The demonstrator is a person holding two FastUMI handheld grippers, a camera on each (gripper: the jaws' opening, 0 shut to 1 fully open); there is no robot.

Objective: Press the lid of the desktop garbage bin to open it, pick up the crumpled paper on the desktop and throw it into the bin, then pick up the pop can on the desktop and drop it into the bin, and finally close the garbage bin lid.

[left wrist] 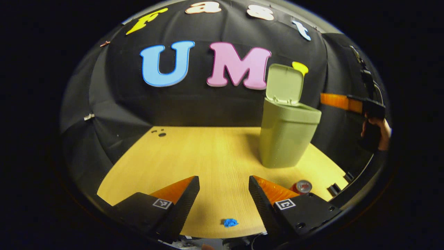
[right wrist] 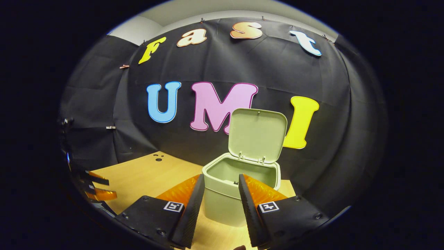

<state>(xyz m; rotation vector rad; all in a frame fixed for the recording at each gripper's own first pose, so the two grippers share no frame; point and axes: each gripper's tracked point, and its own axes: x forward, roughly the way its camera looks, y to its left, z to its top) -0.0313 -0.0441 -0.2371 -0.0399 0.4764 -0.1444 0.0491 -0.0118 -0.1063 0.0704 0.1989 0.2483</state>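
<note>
The green desktop bin [left wrist: 288, 142] stands on the wooden table's right side with its lid [left wrist: 284, 85] swung up. A small blue crumpled paper [left wrist: 230, 222] lies near the table's front edge, just below and between the fingers of my left gripper [left wrist: 223, 177], which is open and holds nothing. The pop can [left wrist: 302, 186] lies on the table behind the left gripper's right finger, in front of the bin. In the right gripper view, my right gripper [right wrist: 221, 176] hovers open and empty just before the bin [right wrist: 222, 208], under its raised lid [right wrist: 258, 135].
The wooden table [left wrist: 208, 152] has a few small dark holes [left wrist: 160, 133] at its back left. A hand [left wrist: 380, 133] holds the right gripper [left wrist: 341, 101] above and right of the bin. The left gripper [right wrist: 99, 187] shows at the left edge of the right gripper view.
</note>
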